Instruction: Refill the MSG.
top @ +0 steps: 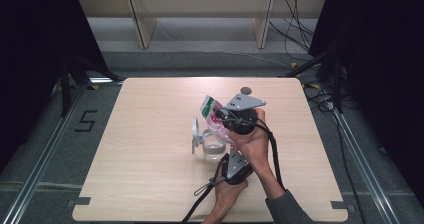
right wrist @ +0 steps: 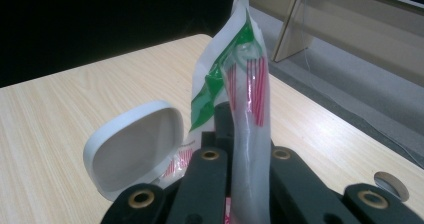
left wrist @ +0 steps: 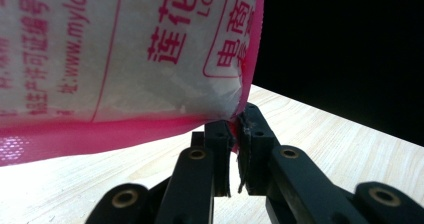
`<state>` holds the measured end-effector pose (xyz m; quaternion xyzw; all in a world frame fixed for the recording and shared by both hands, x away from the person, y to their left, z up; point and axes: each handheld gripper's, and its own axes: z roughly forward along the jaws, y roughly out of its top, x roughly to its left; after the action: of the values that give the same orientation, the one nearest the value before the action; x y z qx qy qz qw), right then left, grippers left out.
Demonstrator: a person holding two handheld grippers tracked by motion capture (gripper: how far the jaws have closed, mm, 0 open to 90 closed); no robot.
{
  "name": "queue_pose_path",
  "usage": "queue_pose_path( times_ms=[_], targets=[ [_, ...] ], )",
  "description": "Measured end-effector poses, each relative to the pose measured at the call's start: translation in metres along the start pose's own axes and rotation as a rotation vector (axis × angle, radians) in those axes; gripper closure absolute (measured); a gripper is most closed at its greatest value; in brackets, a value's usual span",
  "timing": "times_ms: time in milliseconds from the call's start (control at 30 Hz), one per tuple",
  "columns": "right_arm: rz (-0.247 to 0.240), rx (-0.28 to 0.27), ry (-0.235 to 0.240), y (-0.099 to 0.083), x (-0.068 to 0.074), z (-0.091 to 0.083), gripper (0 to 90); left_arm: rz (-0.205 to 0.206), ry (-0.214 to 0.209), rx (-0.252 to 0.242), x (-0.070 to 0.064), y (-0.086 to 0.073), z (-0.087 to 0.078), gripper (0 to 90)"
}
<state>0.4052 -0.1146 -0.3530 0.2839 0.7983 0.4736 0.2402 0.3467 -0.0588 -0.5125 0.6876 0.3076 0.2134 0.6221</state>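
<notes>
A white plastic bag (top: 212, 110) with pink and green print hangs tilted over a clear jar (top: 214, 150) at the table's middle. The jar's white lid (top: 196, 132) is hinged open to the left. My right gripper (top: 229, 118) is shut on the bag (right wrist: 250, 84) partway up, and the lid (right wrist: 132, 144) shows to its left. My left gripper (top: 226, 156) sits lower, nearer the person. In the left gripper view it (left wrist: 235, 129) is shut on the pink sealed bottom corner of the bag (left wrist: 125, 49).
The light wooden table (top: 150, 134) has bare surface on all sides of the jar. A small grey round disc (top: 245, 90) lies near the far edge. Wooden shelf legs (top: 142, 24) and floor cables (top: 300, 29) lie beyond the table.
</notes>
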Motion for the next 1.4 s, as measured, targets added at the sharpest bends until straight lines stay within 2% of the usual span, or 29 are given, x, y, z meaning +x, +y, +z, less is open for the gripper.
queue_pose_path(
  times_ms=[67, 100, 133, 167, 233, 400, 467, 567, 833, 867, 900, 967, 1000, 1100, 1133, 1167, 1233, 1300, 1400],
  targets=[
    [0.000, 0.010, 0.011, 0.0000, 0.0010, 0.0004, 90.0, -0.003, -0.004, -0.004, 0.0005, 0.0000, 0.0009, 83.6],
    [-0.019, -0.003, 0.003, -0.0001, 0.0009, 0.0022, 90.0, -0.075, -0.022, -0.082, -0.0043, -0.0001, 0.0063, 83.6],
    [-0.020, 0.001, 0.004, 0.0000, 0.0019, 0.0028, 90.0, -0.090, -0.022, -0.098, -0.0051, -0.0001, 0.0079, 83.6],
    [-0.033, 0.009, 0.010, 0.0004, 0.0014, 0.0029, 90.0, -0.086, -0.021, -0.092, -0.0048, 0.0004, 0.0074, 83.6],
    [-0.031, 0.003, 0.001, 0.0004, 0.0031, 0.0038, 90.0, -0.088, -0.022, -0.091, -0.0055, 0.0012, 0.0059, 83.6],
    [-0.039, 0.011, 0.019, 0.0018, 0.0053, 0.0030, 90.0, -0.081, -0.029, -0.095, -0.0040, 0.0015, 0.0051, 83.6],
    [-0.020, 0.008, 0.021, 0.0015, 0.0071, 0.0034, 90.0, -0.088, -0.029, -0.100, -0.0025, 0.0011, 0.0059, 83.6],
    [-0.051, 0.011, 0.027, 0.0018, 0.0065, 0.0048, 90.0, -0.090, -0.031, -0.100, -0.0022, 0.0010, 0.0056, 83.6],
    [-0.033, 0.010, 0.026, 0.0014, 0.0045, 0.0036, 90.0, -0.081, -0.040, -0.090, -0.0023, 0.0015, 0.0054, 83.5],
    [-0.019, 0.007, 0.027, 0.0009, 0.0051, 0.0039, 90.0, -0.081, -0.040, -0.088, -0.0027, 0.0014, 0.0053, 83.5],
    [-0.032, -0.002, 0.017, 0.0007, 0.0037, 0.0040, 90.0, -0.085, -0.040, -0.089, -0.0033, 0.0016, 0.0052, 83.5],
    [-0.026, 0.008, 0.030, 0.0010, 0.0029, 0.0032, 90.0, -0.083, -0.039, -0.091, -0.0030, 0.0021, 0.0051, 83.5],
    [-0.041, -0.008, 0.017, 0.0012, 0.0030, 0.0035, 90.0, -0.087, -0.042, -0.091, -0.0027, 0.0023, 0.0049, 83.5],
    [-0.013, 0.015, 0.040, 0.0020, 0.0069, 0.0030, 90.0, -0.087, -0.040, -0.098, -0.0031, 0.0032, 0.0048, 83.5],
    [-0.011, 0.006, 0.032, 0.0018, 0.0077, 0.0037, 90.0, -0.085, -0.041, -0.100, -0.0030, 0.0033, 0.0047, 83.5],
    [-0.025, -0.005, 0.021, 0.0019, 0.0074, 0.0040, 90.0, -0.087, -0.039, -0.101, -0.0028, 0.0034, 0.0049, 83.5],
    [-0.037, 0.007, 0.038, 0.0025, 0.0077, 0.0041, 90.0, -0.086, -0.041, -0.100, -0.0027, 0.0032, 0.0047, 83.6],
    [-0.041, -0.005, 0.027, 0.0023, 0.0070, 0.0044, 90.0, -0.085, -0.042, -0.095, -0.0030, 0.0036, 0.0038, 83.6],
    [-0.026, -0.002, 0.027, 0.0022, 0.0076, 0.0037, 90.0, -0.085, -0.043, -0.102, -0.0035, 0.0034, 0.0046, 83.6]
  ],
)
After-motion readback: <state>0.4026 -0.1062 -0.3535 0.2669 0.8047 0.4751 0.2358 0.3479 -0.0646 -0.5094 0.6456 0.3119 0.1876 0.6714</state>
